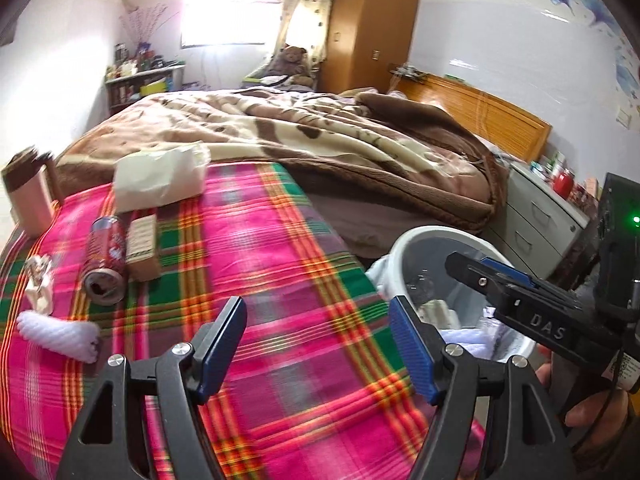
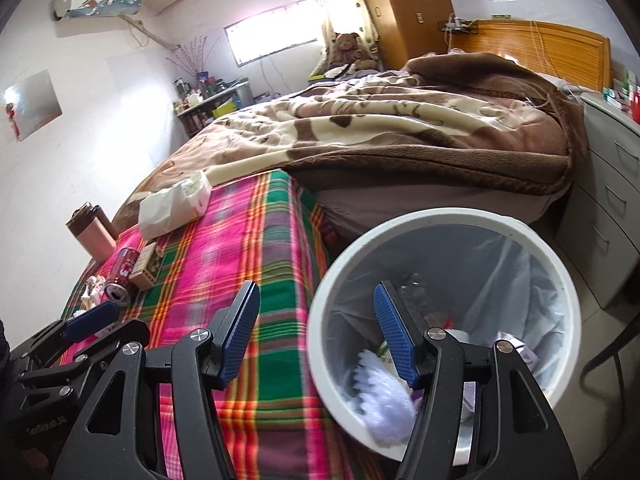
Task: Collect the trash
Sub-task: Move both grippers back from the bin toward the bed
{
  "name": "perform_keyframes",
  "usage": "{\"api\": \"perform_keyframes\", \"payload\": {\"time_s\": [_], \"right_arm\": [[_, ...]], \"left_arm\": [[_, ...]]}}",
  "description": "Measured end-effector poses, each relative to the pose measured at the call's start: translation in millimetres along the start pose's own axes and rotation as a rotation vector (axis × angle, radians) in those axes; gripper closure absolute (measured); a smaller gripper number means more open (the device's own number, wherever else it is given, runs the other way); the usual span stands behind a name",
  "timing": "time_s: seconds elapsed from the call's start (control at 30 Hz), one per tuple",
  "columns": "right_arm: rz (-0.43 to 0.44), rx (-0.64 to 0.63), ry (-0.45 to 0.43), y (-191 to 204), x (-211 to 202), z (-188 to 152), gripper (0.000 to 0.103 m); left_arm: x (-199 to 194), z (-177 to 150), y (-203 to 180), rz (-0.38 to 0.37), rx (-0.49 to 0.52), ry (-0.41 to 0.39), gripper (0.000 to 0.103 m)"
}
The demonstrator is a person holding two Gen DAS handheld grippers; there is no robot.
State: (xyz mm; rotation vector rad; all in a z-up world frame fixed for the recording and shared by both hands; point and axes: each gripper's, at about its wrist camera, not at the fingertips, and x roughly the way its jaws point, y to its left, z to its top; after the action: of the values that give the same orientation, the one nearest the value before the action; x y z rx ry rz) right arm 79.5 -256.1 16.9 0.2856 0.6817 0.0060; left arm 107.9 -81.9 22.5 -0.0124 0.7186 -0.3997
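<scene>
Left wrist view: left tool [image 1: 316, 344] open, empty; right tool [image 2: 316, 334] too. Can [image 1: 105, 266], box [image 1: 142, 248], wrapper [image 1: 38, 284] lie on the bed [image 1: 280, 248], bin [image 2: 440, 224] beside. Risk: the can rolls off the soft cover if nudged.

Left hand-held gripper [image 1: 316, 344] open, empty; right hand-held gripper [image 2: 316, 336] open, empty, angled downward.

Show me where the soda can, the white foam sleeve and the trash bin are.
soda can [image 1: 105, 266]: left wrist view, on its red side.
white foam sleeve [image 1: 60, 334]: left wrist view, on its ribbed middle.
trash bin [image 2: 452, 220]: right wrist view, on its far rim.
</scene>
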Motion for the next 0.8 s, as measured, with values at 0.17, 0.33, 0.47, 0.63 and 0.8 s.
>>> {"api": "perform_keyframes", "payload": {"time_s": [0.17, 0.33, 0.47, 0.63, 0.8], "right_arm": [[0.033, -0.037, 0.002, 23, 8, 1, 0.042], [0.059, -0.084, 0.005, 48, 16, 4, 0.042], [0.075, -0.112, 0.022, 66, 28, 5, 0.042], [0.100, -0.142, 0.043, 84, 39, 7, 0.042], [0.121, -0.164, 0.067, 104, 51, 9, 0.042]], "left_arm": [[-7, -2, 27, 0.034, -0.045, -0.010, 0.028], [-14, -4, 62, 0.096, -0.103, -0.021, 0.028], [-19, -5, 90, 0.151, -0.145, -0.028, 0.028], [-25, -6, 122, 0.204, -0.187, -0.035, 0.028], [-29, -7, 156, 0.252, -0.244, -0.037, 0.028]]}}
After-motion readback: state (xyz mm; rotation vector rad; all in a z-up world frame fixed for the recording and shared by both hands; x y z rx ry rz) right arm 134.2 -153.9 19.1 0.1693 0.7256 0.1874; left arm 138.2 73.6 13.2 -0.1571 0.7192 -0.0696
